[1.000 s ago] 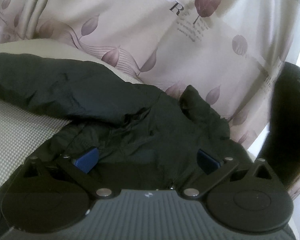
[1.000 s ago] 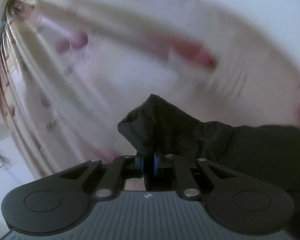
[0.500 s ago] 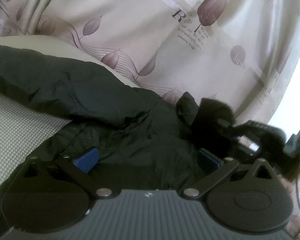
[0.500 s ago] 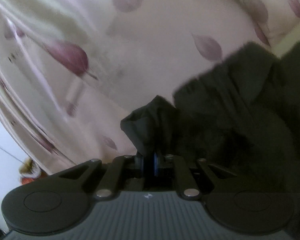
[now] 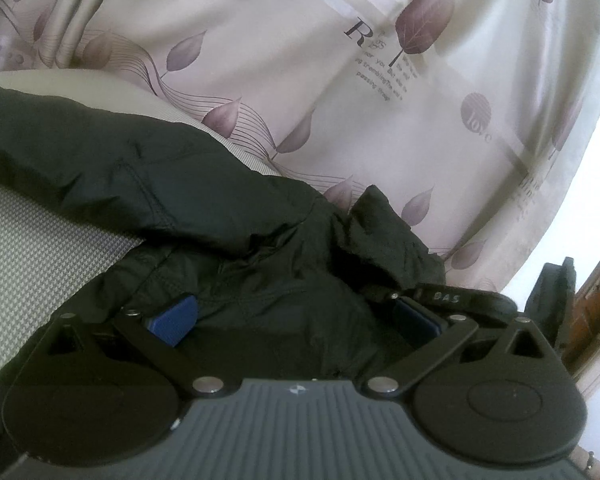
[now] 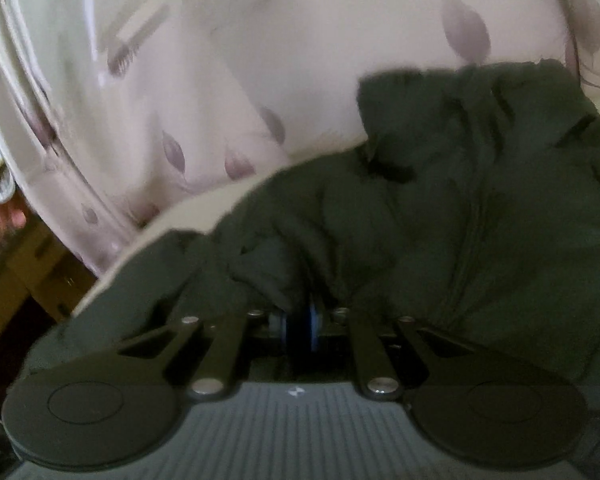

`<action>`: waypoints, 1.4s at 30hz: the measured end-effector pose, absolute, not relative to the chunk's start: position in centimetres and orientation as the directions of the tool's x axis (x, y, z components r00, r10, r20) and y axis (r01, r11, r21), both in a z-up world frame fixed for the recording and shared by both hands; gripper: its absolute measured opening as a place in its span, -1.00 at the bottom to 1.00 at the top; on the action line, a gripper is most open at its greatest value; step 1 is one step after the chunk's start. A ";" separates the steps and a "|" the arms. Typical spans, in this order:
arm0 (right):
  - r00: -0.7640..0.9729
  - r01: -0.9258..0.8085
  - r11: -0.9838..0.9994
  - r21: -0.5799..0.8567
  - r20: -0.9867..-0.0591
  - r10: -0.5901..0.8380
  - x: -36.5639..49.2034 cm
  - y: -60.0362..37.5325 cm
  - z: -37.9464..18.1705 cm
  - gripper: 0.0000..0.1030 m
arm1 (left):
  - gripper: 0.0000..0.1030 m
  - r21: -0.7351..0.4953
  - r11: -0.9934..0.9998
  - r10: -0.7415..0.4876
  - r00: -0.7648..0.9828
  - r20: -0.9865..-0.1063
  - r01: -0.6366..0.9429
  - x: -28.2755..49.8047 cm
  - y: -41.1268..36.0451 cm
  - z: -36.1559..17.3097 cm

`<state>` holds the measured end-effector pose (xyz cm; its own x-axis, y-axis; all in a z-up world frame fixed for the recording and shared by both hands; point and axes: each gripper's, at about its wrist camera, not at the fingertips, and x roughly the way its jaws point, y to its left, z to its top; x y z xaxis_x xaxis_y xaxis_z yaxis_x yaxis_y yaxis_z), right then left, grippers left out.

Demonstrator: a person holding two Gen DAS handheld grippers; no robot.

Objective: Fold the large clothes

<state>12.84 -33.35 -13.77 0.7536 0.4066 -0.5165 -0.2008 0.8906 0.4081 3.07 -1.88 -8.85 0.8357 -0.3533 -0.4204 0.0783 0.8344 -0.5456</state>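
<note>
A black jacket (image 5: pixel 228 240) lies crumpled on a grey woven surface (image 5: pixel 32 248), one sleeve stretching off to the left. My left gripper (image 5: pixel 292 316) is open, its blue pads wide apart and resting on the jacket's body. The right gripper shows in the left wrist view (image 5: pixel 452 300), at the jacket's right edge. In the right wrist view the jacket (image 6: pixel 480 200) fills the right half. My right gripper (image 6: pixel 299 326) is shut on a fold of the jacket, with cloth bunched between the blue pads.
A cream curtain with purple leaf print (image 5: pixel 340 80) hangs close behind the surface and also shows in the right wrist view (image 6: pixel 220 60). Brown wooden furniture (image 5: pixel 596 304) stands at the far right. A cardboard-coloured box (image 6: pixel 28 272) sits low at left.
My right gripper has carried its held fold of jacket down from the air onto the rest of the jacket, beside my left gripper. The left gripper has stayed open and barely moved.
</note>
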 end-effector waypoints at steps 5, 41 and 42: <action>0.732 -0.194 0.912 0.363 -0.565 0.380 13.5 -32.4 -14.1 -0.76 | 1.00 -0.549 0.832 -0.354 0.835 -0.420 0.077 3.1 -1.9 -8.8; 0.797 -0.196 0.981 0.012 -0.580 0.166 11.8 -27.3 -13.7 -0.70 | 0.81 -0.896 0.293 -0.130 0.915 -0.382 -0.333 -0.2 21.1 -10.8; 0.797 -0.196 0.981 0.014 -0.581 0.167 11.8 -27.4 -13.7 -0.70 | 0.74 -0.892 0.300 -0.124 0.914 -0.387 -0.338 0.1 21.3 -10.7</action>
<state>11.78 -27.37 -13.68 0.7969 0.1670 -0.5806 -0.1956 0.9806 0.0136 0.08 21.35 -10.72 0.9135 -0.1239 -0.3875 -0.3378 0.2996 -0.8923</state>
